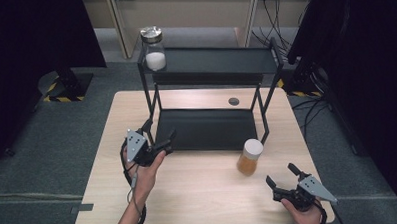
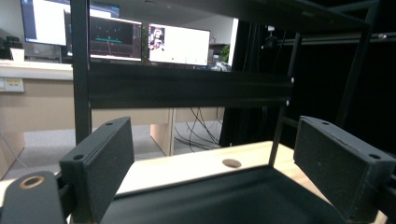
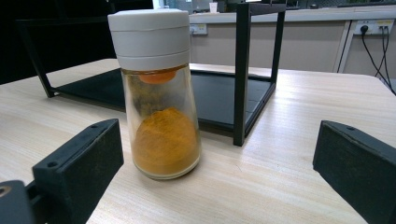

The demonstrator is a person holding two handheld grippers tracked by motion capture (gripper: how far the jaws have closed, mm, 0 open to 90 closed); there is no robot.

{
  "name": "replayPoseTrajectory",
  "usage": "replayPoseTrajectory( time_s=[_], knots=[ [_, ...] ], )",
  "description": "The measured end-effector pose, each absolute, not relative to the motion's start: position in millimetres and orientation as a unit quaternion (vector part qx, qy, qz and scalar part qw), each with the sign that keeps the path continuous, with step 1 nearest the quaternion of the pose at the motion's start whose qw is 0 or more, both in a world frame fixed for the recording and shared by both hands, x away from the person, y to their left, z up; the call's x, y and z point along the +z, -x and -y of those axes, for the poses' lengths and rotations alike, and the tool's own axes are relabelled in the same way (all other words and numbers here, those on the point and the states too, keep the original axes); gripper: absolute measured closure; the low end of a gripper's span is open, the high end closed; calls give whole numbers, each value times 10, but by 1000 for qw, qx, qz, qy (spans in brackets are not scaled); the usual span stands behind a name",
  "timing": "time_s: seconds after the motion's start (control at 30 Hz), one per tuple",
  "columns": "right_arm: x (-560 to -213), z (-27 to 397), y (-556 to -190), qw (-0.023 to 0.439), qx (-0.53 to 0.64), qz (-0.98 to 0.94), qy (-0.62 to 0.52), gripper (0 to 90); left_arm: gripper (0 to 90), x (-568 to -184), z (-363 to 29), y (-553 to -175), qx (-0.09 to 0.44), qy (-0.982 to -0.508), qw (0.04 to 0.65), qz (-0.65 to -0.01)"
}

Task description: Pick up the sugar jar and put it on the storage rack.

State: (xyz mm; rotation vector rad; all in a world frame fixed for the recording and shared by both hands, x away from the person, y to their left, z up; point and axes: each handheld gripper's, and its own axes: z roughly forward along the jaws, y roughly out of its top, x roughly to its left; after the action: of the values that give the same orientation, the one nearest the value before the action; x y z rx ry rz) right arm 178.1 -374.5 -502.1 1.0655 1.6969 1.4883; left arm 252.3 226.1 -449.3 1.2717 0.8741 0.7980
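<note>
Jar of orange powder stands upright on the table, just ahead of the right gripper, jaws apart and empty. I'd slide straight in and squeeze the glass below the cap. Left gripper hangs open by the rack.

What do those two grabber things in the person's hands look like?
Each one is black with two chunky, flat-sided jaws. The left gripper and the right gripper each carry a grey three-cornered plate dotted with small holes on top. A dark cable trails from each, running back along the person's forearm. In the gripper views, the jaw pads look rough and have little round screw holes. No sleeves show.
</note>
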Motion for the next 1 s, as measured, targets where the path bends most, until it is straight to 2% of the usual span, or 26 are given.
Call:
replayPoseTrajectory(
  time_s=[0.3,1.0],
  knots=[
    [-5021,3743,-1780,318,565,-645,-405,20,121,-4806,-2289,-2396,322,-566,648,-396],
    [-5028,3751,-1778,317,567,-645,-402,18,134,-5230,-2333,-2236,322,-601,598,-420]
  ],
)
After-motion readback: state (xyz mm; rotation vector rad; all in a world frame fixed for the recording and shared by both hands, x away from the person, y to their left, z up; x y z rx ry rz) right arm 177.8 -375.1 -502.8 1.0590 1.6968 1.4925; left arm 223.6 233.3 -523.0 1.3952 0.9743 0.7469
